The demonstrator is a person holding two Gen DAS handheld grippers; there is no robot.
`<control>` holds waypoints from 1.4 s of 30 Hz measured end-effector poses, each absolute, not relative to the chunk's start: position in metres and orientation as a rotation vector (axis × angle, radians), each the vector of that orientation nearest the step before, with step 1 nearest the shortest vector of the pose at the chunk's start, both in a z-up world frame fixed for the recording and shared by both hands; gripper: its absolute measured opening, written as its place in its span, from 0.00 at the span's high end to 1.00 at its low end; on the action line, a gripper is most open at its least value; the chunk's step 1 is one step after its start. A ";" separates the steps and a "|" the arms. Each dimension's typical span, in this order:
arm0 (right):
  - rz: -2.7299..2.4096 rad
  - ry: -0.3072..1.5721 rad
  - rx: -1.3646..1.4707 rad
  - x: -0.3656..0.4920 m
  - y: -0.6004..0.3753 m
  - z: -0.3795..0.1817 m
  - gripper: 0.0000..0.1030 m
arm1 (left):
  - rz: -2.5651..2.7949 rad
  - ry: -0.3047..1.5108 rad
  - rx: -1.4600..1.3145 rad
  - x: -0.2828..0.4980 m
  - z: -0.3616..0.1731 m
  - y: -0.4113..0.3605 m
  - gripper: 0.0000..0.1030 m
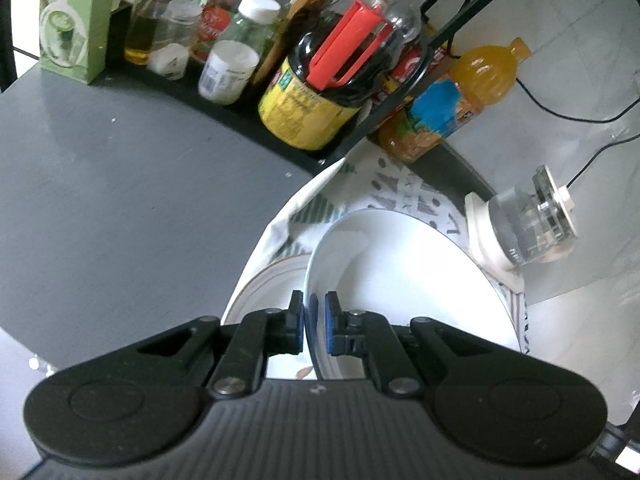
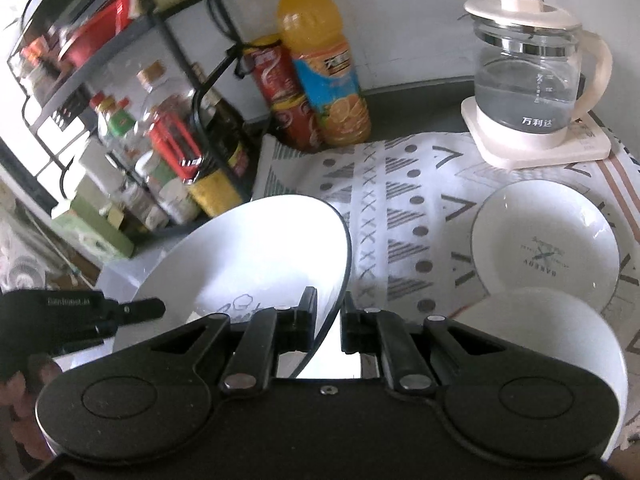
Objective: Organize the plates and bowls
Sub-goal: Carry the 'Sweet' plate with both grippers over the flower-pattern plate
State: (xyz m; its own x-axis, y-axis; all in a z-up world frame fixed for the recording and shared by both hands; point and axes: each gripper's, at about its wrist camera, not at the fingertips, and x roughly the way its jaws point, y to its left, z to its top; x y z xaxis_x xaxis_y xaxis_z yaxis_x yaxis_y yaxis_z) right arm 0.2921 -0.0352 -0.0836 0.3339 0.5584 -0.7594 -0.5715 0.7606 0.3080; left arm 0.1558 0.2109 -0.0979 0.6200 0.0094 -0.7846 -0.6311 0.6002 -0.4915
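White ceramic bowl carried tilted, both tongs — left, right — clenched on its rim; next, stack onto shallow white plate.

matte black hand-held gripper, blue pads, silver screws.

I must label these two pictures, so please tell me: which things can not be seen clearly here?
- Left wrist view: bottles on the rack are blurred; labels unreadable.
- Left wrist view: the plate held by the left claw is cut off below by the claw body.
- Right wrist view: the bowl's drawing is partly hidden behind the right claw.
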 end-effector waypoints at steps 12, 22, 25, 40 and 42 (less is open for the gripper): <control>0.748 1.007 -0.101 0.254 -0.039 -0.101 0.87 | 0.442 0.892 -0.838 0.136 -0.118 0.201 0.93; 0.768 0.998 -0.209 0.235 -0.035 -0.109 0.85 | 0.477 0.921 -0.815 0.133 -0.131 0.195 0.92; 0.763 1.009 -0.208 0.233 -0.036 -0.114 0.85 | 0.473 0.937 -0.792 0.135 -0.136 0.194 0.91; 0.707 1.035 -0.289 0.226 -0.025 -0.129 0.84 | 0.466 0.993 -0.689 0.153 -0.150 0.191 0.88; 0.693 1.039 -0.295 0.226 -0.024 -0.132 0.84 | 0.469 0.996 -0.689 0.156 -0.152 0.192 0.88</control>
